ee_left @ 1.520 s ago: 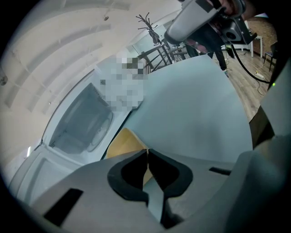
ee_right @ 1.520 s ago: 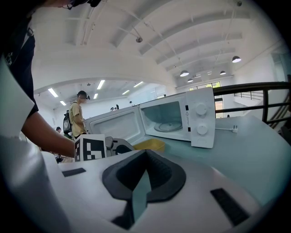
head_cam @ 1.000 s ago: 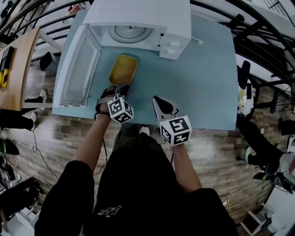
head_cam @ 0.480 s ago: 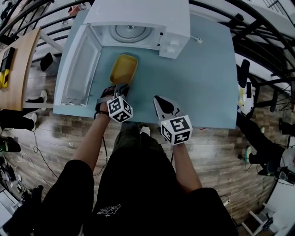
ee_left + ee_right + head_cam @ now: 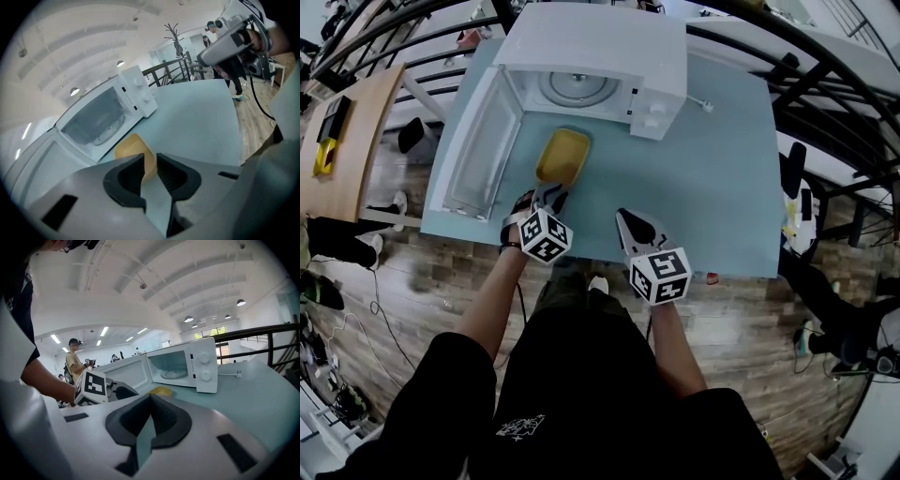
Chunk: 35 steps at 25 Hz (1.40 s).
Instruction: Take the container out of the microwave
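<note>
Yellow plastic container (image 5: pixel 563 156) already out of the white microwave (image 5: pixel 609 47). Lies on the pale blue table (image 5: pixel 712 159), just ahead of the tips of the left gripper (image 5: pixel 549 193), between those tips and the open oven cavity, long side pointing away from the jaws. Left jaws a little apart, with table surface showing in the gap. Cannot tell if the near rim reaches between the tips or stops just before them. Beyond the container, inside the cavity, the glass turntable (image 5: pixel 575 89). To the left of the jaws, the microwave door (image 5: pixel 483 141), swung fully open. Right gripper (image 5: pixel 623 217) near the left one, above the near part of the table. Jaws there closed tip to tip, holding nothing, with the container ahead and to their left, apart from them.
</note>
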Motion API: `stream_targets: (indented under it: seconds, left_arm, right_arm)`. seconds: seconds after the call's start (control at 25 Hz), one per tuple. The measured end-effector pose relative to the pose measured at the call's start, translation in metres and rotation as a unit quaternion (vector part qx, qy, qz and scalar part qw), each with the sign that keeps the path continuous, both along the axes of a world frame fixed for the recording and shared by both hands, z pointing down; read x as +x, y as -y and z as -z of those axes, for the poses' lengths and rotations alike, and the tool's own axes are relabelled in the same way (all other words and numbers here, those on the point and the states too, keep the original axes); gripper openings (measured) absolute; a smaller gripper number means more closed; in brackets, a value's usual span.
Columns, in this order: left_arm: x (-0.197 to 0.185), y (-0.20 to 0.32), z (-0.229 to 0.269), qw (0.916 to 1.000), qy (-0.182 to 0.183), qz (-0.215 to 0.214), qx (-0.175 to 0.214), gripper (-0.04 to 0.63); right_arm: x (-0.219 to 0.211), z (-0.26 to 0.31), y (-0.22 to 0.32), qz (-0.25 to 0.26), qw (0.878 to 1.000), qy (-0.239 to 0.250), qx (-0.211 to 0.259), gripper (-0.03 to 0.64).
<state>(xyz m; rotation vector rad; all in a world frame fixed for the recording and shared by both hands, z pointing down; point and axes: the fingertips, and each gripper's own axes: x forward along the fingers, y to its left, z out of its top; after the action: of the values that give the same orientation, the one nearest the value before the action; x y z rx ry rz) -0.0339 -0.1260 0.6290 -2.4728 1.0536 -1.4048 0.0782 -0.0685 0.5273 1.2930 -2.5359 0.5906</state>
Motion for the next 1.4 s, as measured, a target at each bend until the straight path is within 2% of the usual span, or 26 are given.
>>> stream_targets:
  seconds: [0.24,0.52,0.88,1.04,1.4]
  left_arm:
    - [-0.001,-0.015,0.030,0.9967,-0.063,0.050,0.003,0.056]
    - [-0.008,-0.024,0.058,0.9888,-0.111,0.099,0.011,0.008]
    - [-0.008,-0.035,0.114,0.9687,-0.213,0.125,0.021,0.008]
    - [-0.015,-0.033,0.145,0.9588,-0.244,0.140,0.043,0.006]
    - [-0.041,-0.035,0.193,0.9409,-0.298,0.141,0.079,0.006]
  right_arm:
    - [0.000,0.017,-0.005,0.006,1.000,0.015,0.014,0.006]
    - [-0.002,0.027,-0.005,0.024,0.999,0.030,0.024,0.006]
    - [-0.002,0.050,0.001,0.026,0.998,0.036,0.046,0.006]
    - [-0.003,0.063,0.006,0.025,0.997,0.037,0.060,0.006]
    - [-0.014,0.100,0.007,0.015,0.995,0.035,0.094,0.006]
